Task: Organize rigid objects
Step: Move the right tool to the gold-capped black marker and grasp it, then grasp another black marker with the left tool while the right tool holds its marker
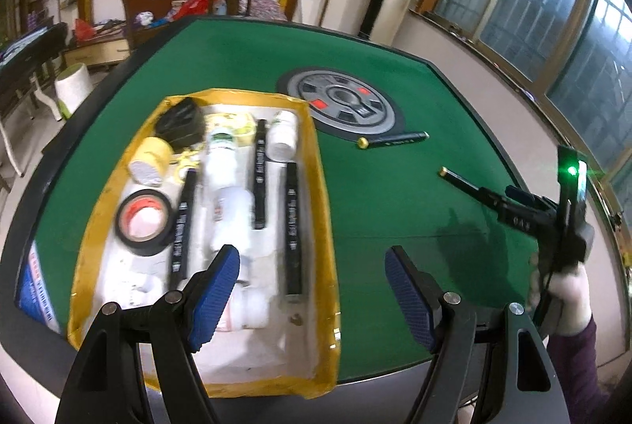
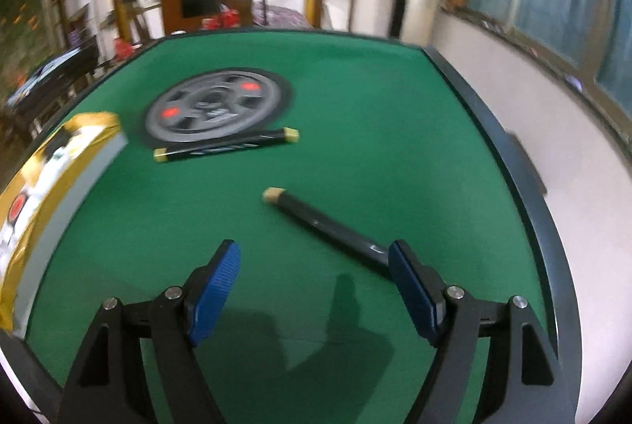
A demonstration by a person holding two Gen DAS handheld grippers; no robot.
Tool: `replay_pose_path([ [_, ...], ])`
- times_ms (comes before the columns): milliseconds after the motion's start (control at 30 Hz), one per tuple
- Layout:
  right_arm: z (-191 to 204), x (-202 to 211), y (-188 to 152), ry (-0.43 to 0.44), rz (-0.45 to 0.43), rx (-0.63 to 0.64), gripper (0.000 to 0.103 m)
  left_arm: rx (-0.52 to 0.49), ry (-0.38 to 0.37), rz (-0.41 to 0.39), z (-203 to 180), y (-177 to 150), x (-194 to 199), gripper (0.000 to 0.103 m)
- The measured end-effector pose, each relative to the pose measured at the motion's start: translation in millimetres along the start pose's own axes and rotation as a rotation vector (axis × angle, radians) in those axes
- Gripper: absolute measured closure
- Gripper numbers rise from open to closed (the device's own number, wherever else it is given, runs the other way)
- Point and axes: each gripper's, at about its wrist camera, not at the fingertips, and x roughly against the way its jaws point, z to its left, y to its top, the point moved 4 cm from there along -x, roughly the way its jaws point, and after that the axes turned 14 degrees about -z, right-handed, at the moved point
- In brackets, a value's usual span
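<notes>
Right claw (image 2: 314, 289) jaws apart, nothing clamped; black gold-capped marker pen (image 2: 324, 222) on the green felt worktop (image 2: 375, 108) just ahead, its near end by the right pad. Left claw (image 1: 312, 289) apart, empty, over the yellow-taped white foam tray (image 1: 316, 163) of pens and bottles.

Right gripper (image 2: 314, 280) hangs over the green table (image 2: 375, 116), jaws wide, nothing between them. 1 black marker (image 2: 328, 222) lies slantwise, its near end behind the right finger. Another marker (image 2: 225, 146) lies by the wheel-shaped disc (image 2: 215, 106). Yellow-edged tray (image 2: 59, 183) at far left.
</notes>
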Motion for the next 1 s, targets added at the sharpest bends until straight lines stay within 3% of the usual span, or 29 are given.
replay_pose_path([
  [200, -32, -28, -5, 0.032, 0.066, -0.035, 0.026, -0.001, -0.056, 0.059, -21, -2, -22, 0.024],
  [633, 0, -62, -7, 0.134, 0.104, 0.066, 0.028, -0.162, -0.092, 0.122, -80, 19, -83, 0.024],
  [667, 0, -62, -6, 0.139, 0.100, 0.068, 0.030, -0.183, -0.087, 0.123, -84, 20, -88, 0.024],
  [733, 0, -59, -5, 0.144, 0.091, 0.067, 0.052, -0.250, -0.071, 0.127, -95, 25, -104, 0.024],
  [800, -3, -57, -4, 0.144, 0.084, 0.049, 0.066, -0.313, -0.085, 0.133, -111, 30, -120, 0.024],
  [1000, -20, -59, -2, 0.176, 0.071, -0.076, 0.081, -0.427, -0.121, 0.143, -143, 46, -170, 0.024],
])
